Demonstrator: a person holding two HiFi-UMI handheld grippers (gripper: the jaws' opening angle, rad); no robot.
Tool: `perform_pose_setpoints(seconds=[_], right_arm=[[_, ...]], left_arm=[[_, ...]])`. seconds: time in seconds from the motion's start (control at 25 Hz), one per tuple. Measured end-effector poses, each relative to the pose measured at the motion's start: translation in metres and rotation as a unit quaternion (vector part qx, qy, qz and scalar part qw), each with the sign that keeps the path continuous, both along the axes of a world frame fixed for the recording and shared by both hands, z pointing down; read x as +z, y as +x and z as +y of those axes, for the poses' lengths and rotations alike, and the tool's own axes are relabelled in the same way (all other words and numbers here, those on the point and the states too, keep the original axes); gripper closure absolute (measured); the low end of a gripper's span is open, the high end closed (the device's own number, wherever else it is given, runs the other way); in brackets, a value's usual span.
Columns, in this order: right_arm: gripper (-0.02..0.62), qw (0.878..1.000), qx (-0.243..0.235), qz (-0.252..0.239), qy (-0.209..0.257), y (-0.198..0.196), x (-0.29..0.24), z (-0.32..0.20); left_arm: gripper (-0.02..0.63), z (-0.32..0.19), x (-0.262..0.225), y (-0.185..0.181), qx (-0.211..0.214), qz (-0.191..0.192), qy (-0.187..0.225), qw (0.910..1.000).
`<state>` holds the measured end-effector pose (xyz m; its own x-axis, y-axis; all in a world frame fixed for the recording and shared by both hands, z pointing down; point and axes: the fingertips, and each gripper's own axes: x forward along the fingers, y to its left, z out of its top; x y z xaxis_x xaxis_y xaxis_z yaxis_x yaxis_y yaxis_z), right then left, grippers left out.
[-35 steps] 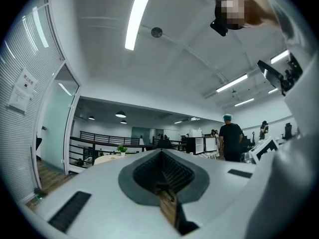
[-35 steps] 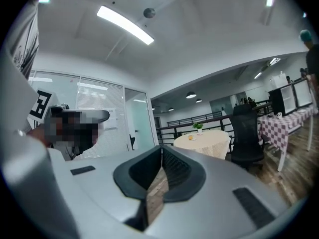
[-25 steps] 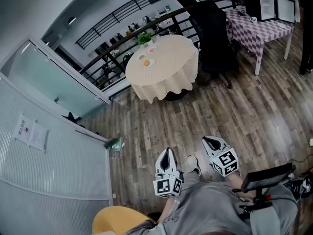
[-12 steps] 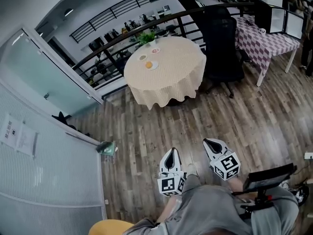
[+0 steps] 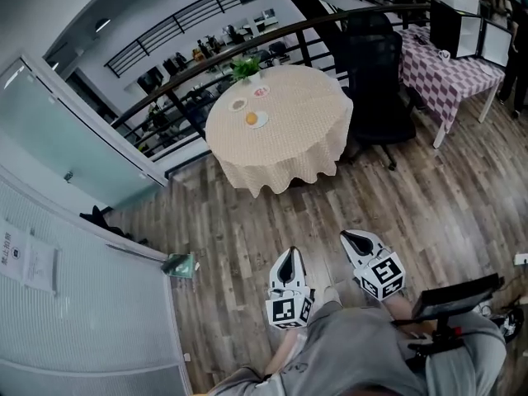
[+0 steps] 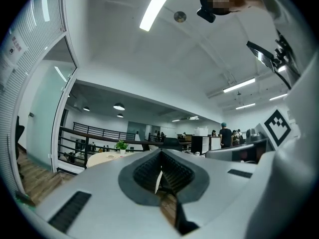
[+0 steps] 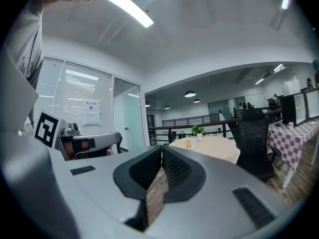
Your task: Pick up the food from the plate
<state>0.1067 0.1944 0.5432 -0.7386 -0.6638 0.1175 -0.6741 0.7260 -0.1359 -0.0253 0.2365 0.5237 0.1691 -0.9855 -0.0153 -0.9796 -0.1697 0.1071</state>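
1. The left tongs (image 5: pixel 286 258) and right tongs (image 5: pixel 356 239) are both pressed together and empty. They are held level over the wooden floor (image 5: pixel 429 188), probably because nothing is within reach.
2. The orange food (image 5: pixel 252 119) sits on a white plate (image 5: pixel 260 122) at 10 o'clock on the round table (image 5: pixel 289 143), well apart at 12 o'clock from the tongs.
3. Closing that gap likely comes first, and the tongs must spread before gripping.

Wood-plank floor (image 5: pixel 247 221), round clothed table (image 5: pixel 297 134), black railing (image 5: pixel 165 106), glass partition (image 5: pixel 58 130)
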Motion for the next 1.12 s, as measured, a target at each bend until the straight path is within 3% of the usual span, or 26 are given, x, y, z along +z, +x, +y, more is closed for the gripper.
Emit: perform_pose_setpoints(seconds=[0.36, 0.84, 1.12], right_arm=[[0.580, 0.999, 0.024, 0.019, 0.009, -0.036, 0.003, -0.046], [0.580, 0.998, 0.053, 0.046, -0.008, -0.066, 0.016, -0.091], [0.580, 0.997, 0.060, 0.042, 0.008, -0.079, 0.001, -0.119]], left_arm=[[0.597, -0.055, 0.006, -0.036, 0.041, 0.009, 0.016, 0.9990], [0.597, -0.107, 0.030, -0.085, 0.060, 0.027, 0.005, 0.9978], [0.597, -0.119, 0.015, -0.102, 0.068, 0.051, 0.041, 0.9955]])
